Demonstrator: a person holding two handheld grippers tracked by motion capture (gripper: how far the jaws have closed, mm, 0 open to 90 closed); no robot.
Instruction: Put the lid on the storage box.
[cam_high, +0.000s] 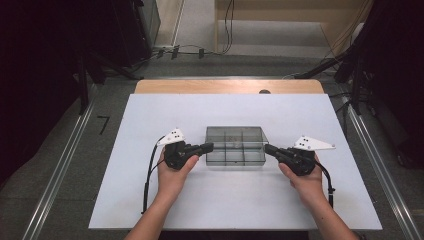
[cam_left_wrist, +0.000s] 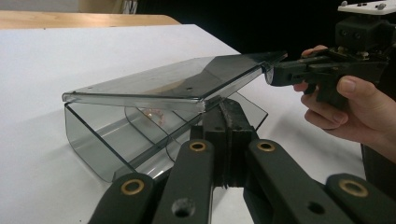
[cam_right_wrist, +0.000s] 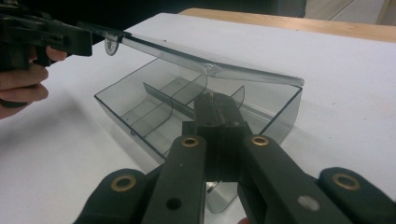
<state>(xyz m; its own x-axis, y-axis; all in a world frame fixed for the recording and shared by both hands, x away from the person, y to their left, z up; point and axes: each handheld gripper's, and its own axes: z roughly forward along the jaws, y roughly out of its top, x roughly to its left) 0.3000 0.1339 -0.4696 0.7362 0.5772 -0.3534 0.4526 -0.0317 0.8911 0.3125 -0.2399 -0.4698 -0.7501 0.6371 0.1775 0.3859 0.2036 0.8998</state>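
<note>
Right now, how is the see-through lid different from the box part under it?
The smoky clear plastic lid is a flat sheet, tilted up at the front; the smoky clear plastic box bottom is deep and sits flat on the white table. The lid is pinched at both ends by the left gripper and the right gripper; the box bottom has dividers inside. Both share the same grey tint.

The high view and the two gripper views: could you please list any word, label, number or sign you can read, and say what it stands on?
"7": a dark mark that reads like this digit, on the grey floor left of the table.
The clear compartment box, its lid, and both grippers' grey plates carry no readable text.
</note>
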